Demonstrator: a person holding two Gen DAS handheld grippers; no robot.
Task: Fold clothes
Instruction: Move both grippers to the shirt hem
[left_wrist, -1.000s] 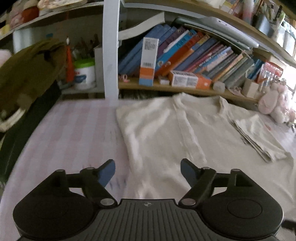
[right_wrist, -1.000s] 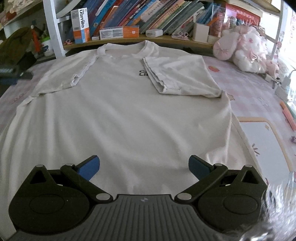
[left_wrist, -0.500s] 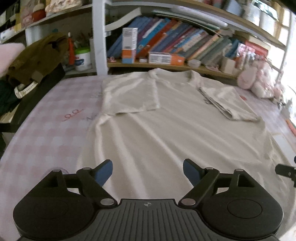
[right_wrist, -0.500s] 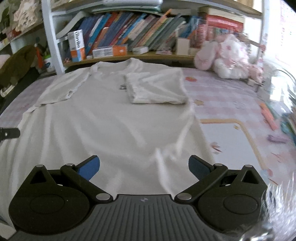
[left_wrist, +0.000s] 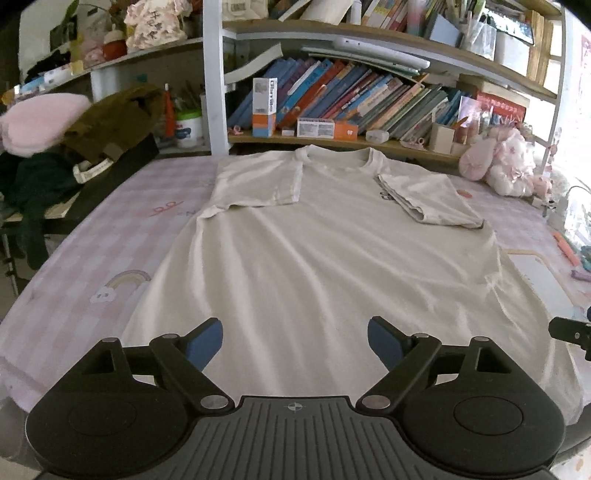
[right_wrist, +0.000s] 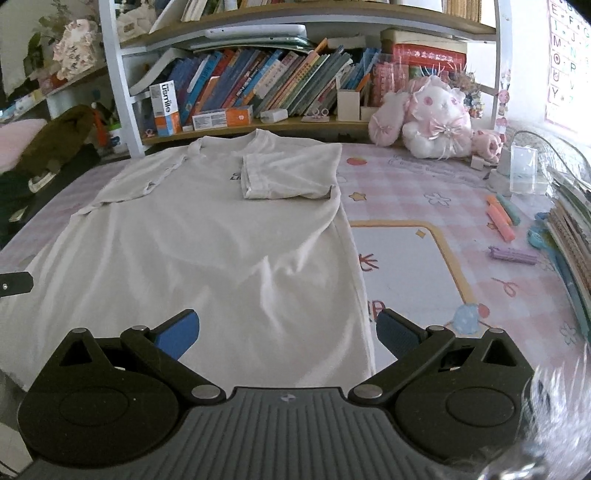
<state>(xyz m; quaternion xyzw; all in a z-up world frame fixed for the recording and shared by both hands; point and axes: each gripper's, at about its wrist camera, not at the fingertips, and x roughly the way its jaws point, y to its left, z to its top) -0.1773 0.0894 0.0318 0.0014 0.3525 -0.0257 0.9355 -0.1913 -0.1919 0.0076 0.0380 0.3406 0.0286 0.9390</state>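
Note:
A white T-shirt (left_wrist: 325, 258) lies flat on the pink checked table, collar toward the bookshelf, with both sleeves folded inward onto its chest. It also shows in the right wrist view (right_wrist: 207, 240). My left gripper (left_wrist: 295, 341) is open and empty, above the shirt's near hem toward its left side. My right gripper (right_wrist: 288, 334) is open and empty, above the hem near the shirt's right edge. The right gripper's tip shows at the right edge of the left wrist view (left_wrist: 570, 330).
A bookshelf (left_wrist: 351, 107) with books and boxes runs along the table's far edge. Dark clothes (left_wrist: 92, 125) are piled at the left. Pink plush toys (right_wrist: 432, 118) sit at the far right. Markers (right_wrist: 500, 218), a white mat (right_wrist: 406, 266) and stacked books (right_wrist: 572, 236) lie to the right.
Both grippers have pulled back from the sleeves toward the near hem. More of the shirt and table now shows in both views. Both stay open.

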